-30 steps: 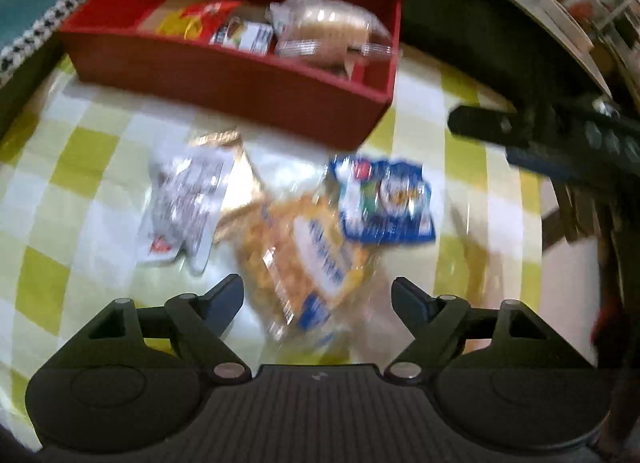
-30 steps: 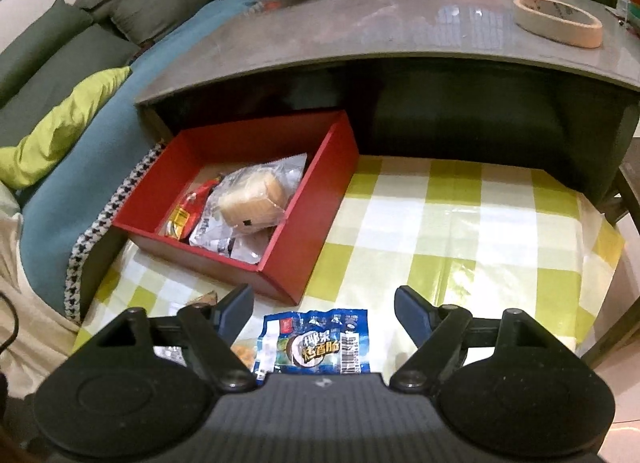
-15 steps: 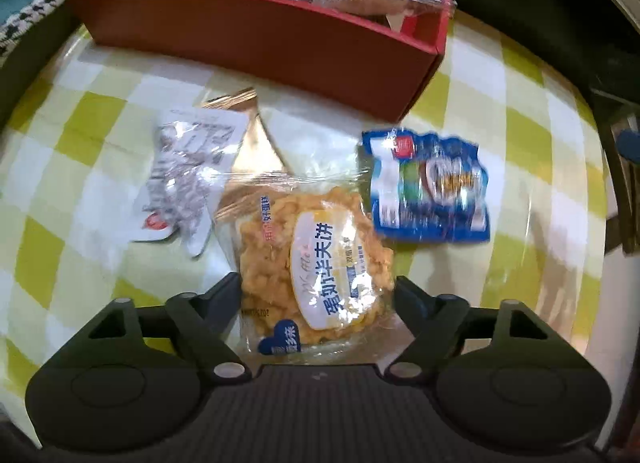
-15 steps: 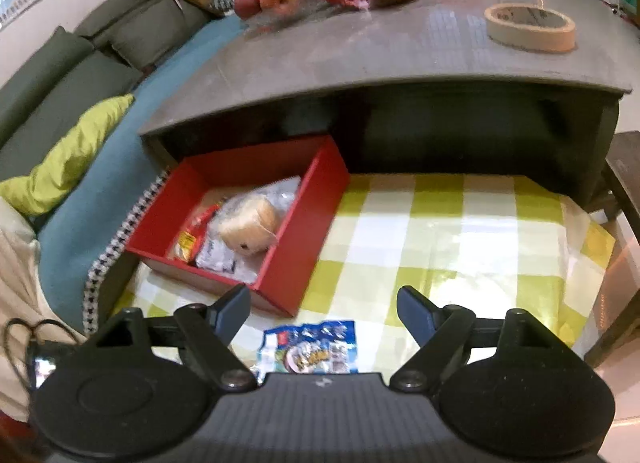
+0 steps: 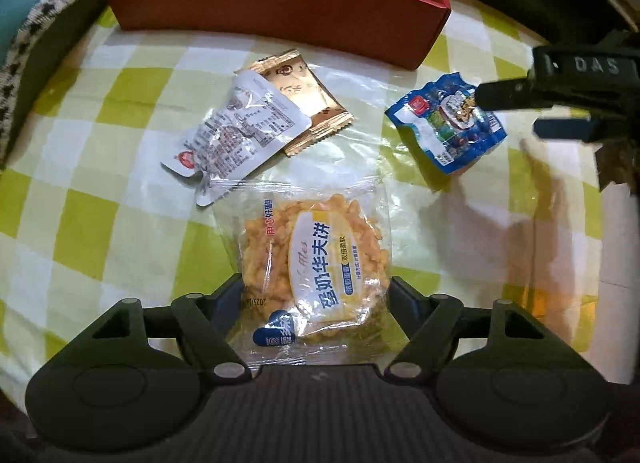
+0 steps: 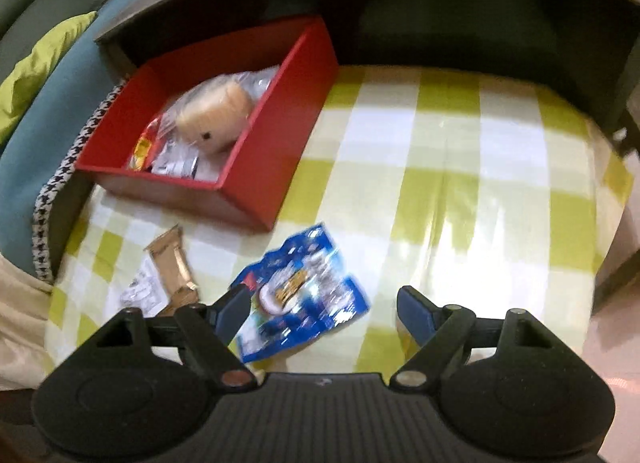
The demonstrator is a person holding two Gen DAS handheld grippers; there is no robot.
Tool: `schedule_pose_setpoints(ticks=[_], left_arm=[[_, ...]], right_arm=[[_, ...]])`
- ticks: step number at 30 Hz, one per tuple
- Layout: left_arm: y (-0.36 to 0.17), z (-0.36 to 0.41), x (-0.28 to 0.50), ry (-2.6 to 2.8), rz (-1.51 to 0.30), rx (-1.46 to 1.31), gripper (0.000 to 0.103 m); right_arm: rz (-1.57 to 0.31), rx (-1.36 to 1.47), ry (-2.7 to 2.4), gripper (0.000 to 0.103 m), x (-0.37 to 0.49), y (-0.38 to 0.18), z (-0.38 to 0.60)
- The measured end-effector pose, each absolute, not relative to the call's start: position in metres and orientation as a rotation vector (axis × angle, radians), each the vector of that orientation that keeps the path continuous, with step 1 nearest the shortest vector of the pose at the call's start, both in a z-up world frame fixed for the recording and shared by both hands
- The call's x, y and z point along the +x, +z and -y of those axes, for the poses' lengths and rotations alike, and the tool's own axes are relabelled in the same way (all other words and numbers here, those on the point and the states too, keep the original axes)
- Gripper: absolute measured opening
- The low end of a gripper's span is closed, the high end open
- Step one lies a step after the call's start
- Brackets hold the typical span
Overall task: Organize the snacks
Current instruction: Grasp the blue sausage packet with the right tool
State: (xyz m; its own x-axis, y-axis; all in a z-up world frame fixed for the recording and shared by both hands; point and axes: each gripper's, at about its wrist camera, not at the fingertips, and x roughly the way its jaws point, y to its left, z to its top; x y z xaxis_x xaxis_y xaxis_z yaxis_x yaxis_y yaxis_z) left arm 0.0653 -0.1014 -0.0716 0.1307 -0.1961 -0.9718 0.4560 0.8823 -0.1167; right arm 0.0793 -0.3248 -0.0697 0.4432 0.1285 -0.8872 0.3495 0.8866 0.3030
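The yellow pack [image 5: 316,263] is straddled by the wide-spread left gripper [image 5: 316,299], the blue pack [image 6: 304,295] by the wide-spread right gripper [image 6: 320,309], near the red box [image 6: 276,151], bare cloth [image 6: 460,191] at right.

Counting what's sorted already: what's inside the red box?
In the red box: a wrapped bun on top, a red-yellow packet and a white packet beneath. Anything under them is hidden.
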Motion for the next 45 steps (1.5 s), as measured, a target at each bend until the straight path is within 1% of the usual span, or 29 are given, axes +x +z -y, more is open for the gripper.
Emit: schedule_pose_setpoints(ticks=[4, 8, 9, 10, 11, 14, 15, 19, 25, 27, 29, 30, 32, 35, 37, 38, 39, 41, 43, 45], left_arm=[[-0.074, 0.103, 0.074, -0.506, -1.372, 0.202, 0.081], [-0.074, 0.088, 0.076, -0.522, -1.387, 0.178, 0.081], [-0.072, 0.089, 0.076, -0.526, -1.391, 0.175, 0.081], [-0.072, 0.09, 0.076, -0.527, -1.394, 0.173, 0.082], [-0.073, 0.089, 0.076, -0.528, -1.393, 0.176, 0.082], [-0.073, 0.089, 0.077, -0.527, -1.392, 0.186, 0.083], [-0.075, 0.088, 0.078, -0.526, -1.394, 0.185, 0.083], [-0.082, 0.089, 0.077, -0.521, -1.403, 0.2, 0.086], [-0.086, 0.095, 0.075, -0.517, -1.393, 0.211, 0.088], [-0.087, 0.096, 0.074, -0.516, -1.384, 0.214, 0.09], [-0.089, 0.1, 0.074, -0.512, -1.371, 0.232, 0.096], [-0.09, 0.102, 0.074, -0.501, -1.36, 0.251, 0.098], [-0.092, 0.106, 0.071, -0.489, -1.342, 0.288, 0.101], [-0.096, 0.114, 0.067, -0.475, -1.328, 0.323, 0.103], [-0.096, 0.118, 0.065, -0.463, -1.325, 0.329, 0.103], [-0.096, 0.118, 0.066, -0.46, -1.329, 0.322, 0.101], [-0.095, 0.118, 0.067, -0.45, -1.331, 0.315, 0.1], [-0.092, 0.117, 0.067, -0.442, -1.326, 0.321, 0.091], [-0.087, 0.116, 0.067, -0.449, -1.329, 0.309, 0.085], [-0.085, 0.116, 0.067, -0.471, -1.339, 0.285, 0.083]], right_arm=[[-1.144, 0.602, -0.102, 0.09, 0.068, -0.073, 0.315], [-1.173, 0.642, -0.111, 0.09, 0.084, -0.088, 0.309], [-1.181, 0.648, -0.118, 0.096, 0.09, -0.092, 0.309], [-1.178, 0.655, -0.123, 0.099, 0.097, -0.093, 0.308], [-1.161, 0.656, -0.131, 0.099, 0.102, -0.091, 0.308], [-1.16, 0.57, -0.179, 0.1, 0.12, -0.09, 0.304], [-1.16, 0.532, -0.194, 0.102, 0.123, -0.09, 0.301], [-1.158, 0.368, -0.223, 0.103, 0.131, -0.092, 0.284], [-1.149, 0.314, -0.218, 0.103, 0.13, -0.094, 0.277], [-1.124, 0.373, -0.225, 0.103, 0.127, -0.094, 0.282], [-1.101, 0.433, -0.218, 0.103, 0.123, -0.093, 0.292], [-1.105, 0.425, -0.203, 0.103, 0.123, -0.093, 0.291], [-1.119, 0.356, -0.174, 0.103, 0.123, -0.094, 0.285], [-1.138, 0.225, -0.168, 0.103, 0.122, -0.095, 0.268], [-1.138, 0.147, -0.186, 0.093, 0.119, -0.096, 0.261], [-1.135, 0.125, -0.193, 0.089, 0.117, -0.095, 0.26], [-1.132, 0.121, -0.184, 0.086, 0.114, -0.093, 0.262], [-1.127, 0.137, -0.168, 0.085, 0.109, -0.091, 0.267], [-1.127, 0.154, -0.167, 0.084, 0.104, -0.088, 0.272], [-1.116, 0.156, -0.171, 0.081, 0.099, -0.083, 0.276]])
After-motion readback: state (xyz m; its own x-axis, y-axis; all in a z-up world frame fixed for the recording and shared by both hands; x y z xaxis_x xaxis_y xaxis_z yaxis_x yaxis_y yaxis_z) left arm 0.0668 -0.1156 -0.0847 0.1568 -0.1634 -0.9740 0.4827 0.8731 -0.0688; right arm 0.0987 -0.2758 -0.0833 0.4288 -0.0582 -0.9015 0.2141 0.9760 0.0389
